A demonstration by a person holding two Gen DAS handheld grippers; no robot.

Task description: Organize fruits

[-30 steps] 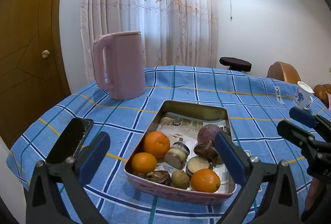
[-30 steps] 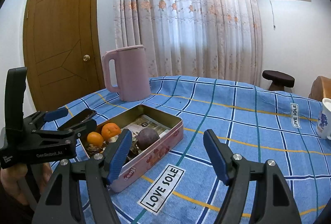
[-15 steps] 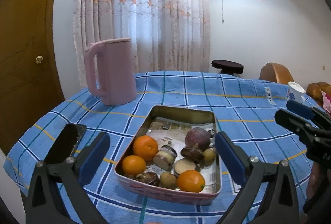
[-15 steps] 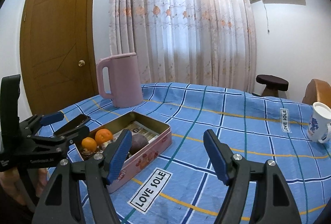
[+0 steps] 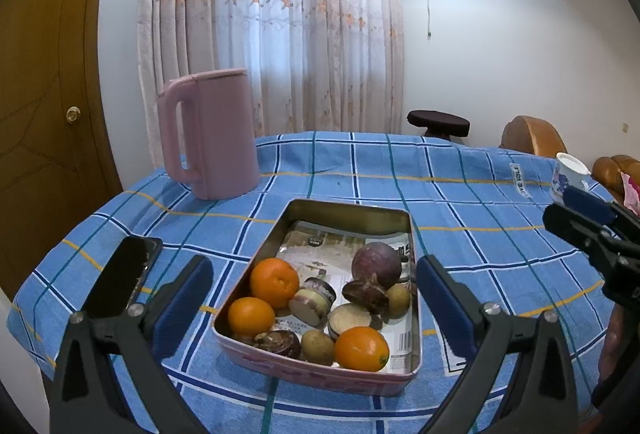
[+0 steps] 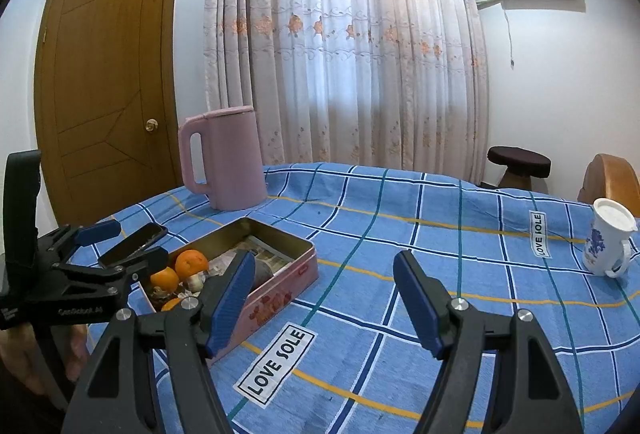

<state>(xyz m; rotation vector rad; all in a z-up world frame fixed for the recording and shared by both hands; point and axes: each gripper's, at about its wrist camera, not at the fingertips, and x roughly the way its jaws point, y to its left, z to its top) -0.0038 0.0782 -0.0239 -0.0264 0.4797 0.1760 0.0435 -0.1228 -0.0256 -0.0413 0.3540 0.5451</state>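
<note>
Left wrist view: left gripper (image 5: 314, 308) held above the near end of a rectangular tin (image 5: 412, 234), fingers (image 5: 182, 308) spread wide with nothing between them. Inside the tin, at its near end, a huddle of fruit on printed paper: three oranges (one (image 5: 274, 282) at the upper left, one (image 5: 251, 316) below it, one (image 5: 361, 348) at the near right), a round purple fruit (image 5: 376, 260) toward the right wall, a few small brownish pieces among them, too unclear to name. Far half of the tin bare except for the paper. Black phone (image 5: 122, 276) flat on the blue checked tablecloth (image 5: 360, 169) just left of the tin; pink kettle (image 5: 208, 133) upright farther back on the left; white mug (image 5: 566, 173) with blue print well off to the right.

Right wrist view: right gripper (image 6: 324, 298) hovering to the right of the tin (image 6: 280, 286) over bare cloth, fingers (image 6: 418, 298) likewise wide apart and gripping nothing. Left gripper (image 6: 120, 244) seen from the side here, over the tin's near end, close by the oranges (image 6: 191, 264).
</note>
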